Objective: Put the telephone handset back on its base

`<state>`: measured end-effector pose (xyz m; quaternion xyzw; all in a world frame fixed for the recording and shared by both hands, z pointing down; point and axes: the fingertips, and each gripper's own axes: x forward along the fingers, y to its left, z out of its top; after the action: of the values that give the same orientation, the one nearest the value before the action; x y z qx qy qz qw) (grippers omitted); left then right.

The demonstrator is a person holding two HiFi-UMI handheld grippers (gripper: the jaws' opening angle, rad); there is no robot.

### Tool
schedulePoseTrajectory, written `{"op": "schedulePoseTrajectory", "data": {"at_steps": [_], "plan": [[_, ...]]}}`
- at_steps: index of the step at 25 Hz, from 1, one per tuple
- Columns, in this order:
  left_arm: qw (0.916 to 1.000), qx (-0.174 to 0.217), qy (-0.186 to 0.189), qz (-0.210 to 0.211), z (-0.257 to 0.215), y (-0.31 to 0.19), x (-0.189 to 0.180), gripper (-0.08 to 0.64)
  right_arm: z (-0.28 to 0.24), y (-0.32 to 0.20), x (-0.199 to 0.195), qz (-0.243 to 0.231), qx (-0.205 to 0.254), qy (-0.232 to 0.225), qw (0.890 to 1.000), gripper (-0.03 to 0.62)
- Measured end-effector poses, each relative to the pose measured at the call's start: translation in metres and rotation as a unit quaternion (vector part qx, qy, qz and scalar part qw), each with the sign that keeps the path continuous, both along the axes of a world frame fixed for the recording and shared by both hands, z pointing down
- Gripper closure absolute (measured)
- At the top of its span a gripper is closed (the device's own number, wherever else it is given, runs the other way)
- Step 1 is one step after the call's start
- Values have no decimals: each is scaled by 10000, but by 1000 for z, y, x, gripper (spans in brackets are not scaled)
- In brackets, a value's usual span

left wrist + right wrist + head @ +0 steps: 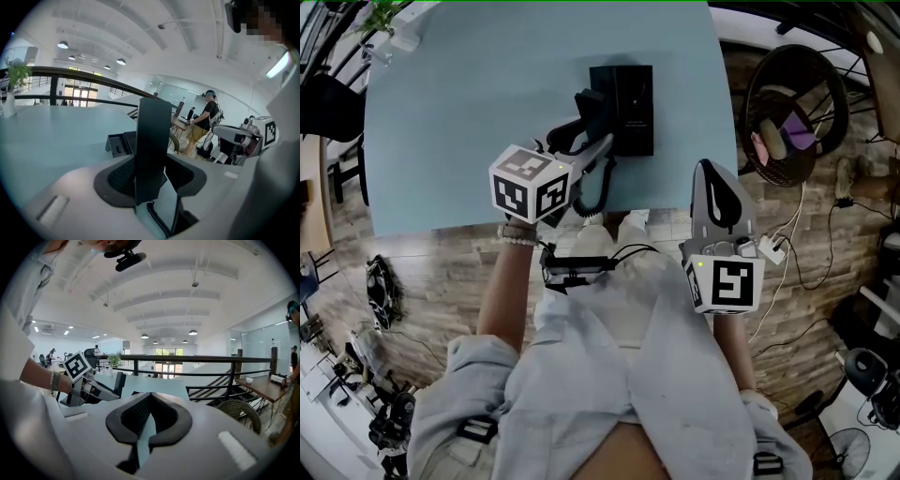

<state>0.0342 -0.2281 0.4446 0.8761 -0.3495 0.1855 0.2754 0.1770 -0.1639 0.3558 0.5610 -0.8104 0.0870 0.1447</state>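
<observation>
A black telephone base [623,108] lies at the near middle of the light blue table [469,122]. My left gripper [586,141] is shut on the black handset [581,127], holding it just left of the base, above the table. In the left gripper view the handset [152,140] stands as a dark slab between the jaws, with the base [119,143] behind it to the left. Its coiled cord [595,187] hangs toward the table's front edge. My right gripper [705,173] is shut and holds nothing, off the table's near right corner.
A round wicker basket [792,112] with soft items stands on the stone floor right of the table. Cables and a white plug [773,248] lie near my right gripper. A potted plant [389,19] is at the table's far left corner. A person [206,117] stands far behind.
</observation>
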Motion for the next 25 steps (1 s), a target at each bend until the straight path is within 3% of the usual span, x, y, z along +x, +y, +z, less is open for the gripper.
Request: {"op": "schedulePoseTrajectory", "data": {"at_steps": [10,25], "plan": [[9984,-331,44,-445,12,-18,-3,359,3,-9,3,-39,-40,-27,10000,586],[9938,-842,4,-731,31,-38,-6,359,4,-16,3,-67,-76,-15,9999,586]]}}
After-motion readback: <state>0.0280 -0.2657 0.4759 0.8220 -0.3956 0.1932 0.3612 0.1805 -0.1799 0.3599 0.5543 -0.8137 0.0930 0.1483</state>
